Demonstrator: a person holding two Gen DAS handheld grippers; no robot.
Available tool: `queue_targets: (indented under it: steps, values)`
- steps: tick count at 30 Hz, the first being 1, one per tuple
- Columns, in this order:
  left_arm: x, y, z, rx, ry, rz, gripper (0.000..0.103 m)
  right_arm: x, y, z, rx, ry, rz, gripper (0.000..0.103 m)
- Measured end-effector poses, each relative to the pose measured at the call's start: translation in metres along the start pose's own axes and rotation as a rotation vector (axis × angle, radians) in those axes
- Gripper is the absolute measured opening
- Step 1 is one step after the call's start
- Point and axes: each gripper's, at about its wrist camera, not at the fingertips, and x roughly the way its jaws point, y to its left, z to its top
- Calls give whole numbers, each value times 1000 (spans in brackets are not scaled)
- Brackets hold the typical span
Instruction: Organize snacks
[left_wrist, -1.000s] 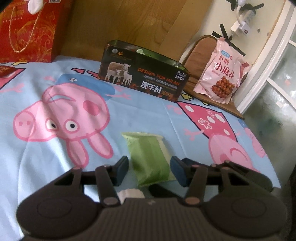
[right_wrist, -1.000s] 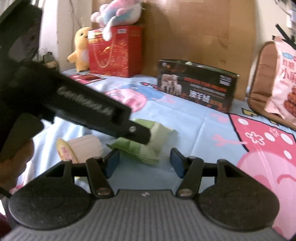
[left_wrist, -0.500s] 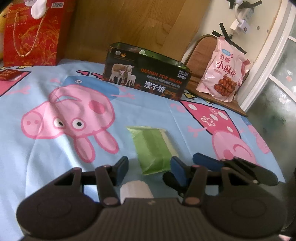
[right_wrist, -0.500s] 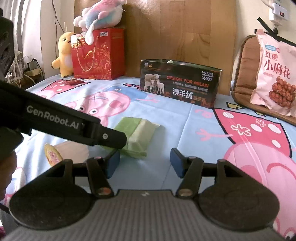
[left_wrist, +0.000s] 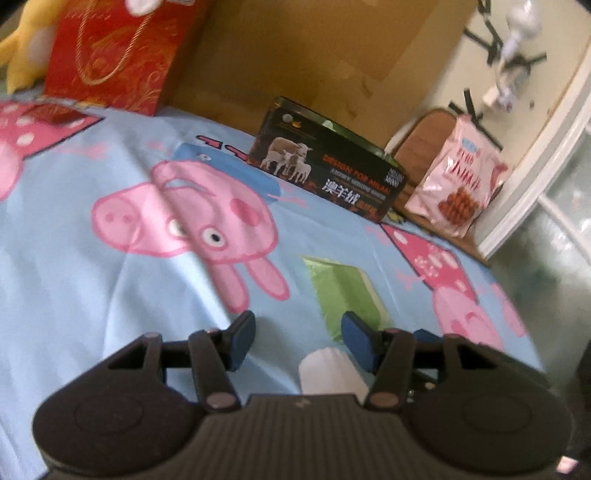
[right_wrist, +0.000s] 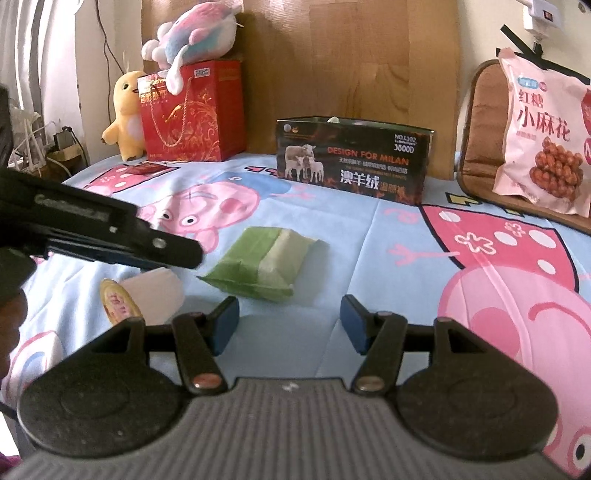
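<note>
Cartoon-pig sheet (right_wrist: 369, 236), crinkled green snack packet (right_wrist: 258, 264)

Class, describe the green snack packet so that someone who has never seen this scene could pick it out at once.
Start at the cartoon-pig sheet and find the dark sheep-printed box at the back. In front of it lies the green snack packet, flat. Beside it lies a white cup; only the packet is green.
</note>
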Motion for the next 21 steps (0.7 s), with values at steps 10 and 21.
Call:
queue_targets:
  steps: [10, 21]
  values:
    - [-23, 45, -10, -226, 70, -281, 57, -32, -8, -10, 79, -90, 218, 63]
    - [-10, 16, -13, -148, 139, -255, 45, 2, 46, 3, -171, 55, 337, 46]
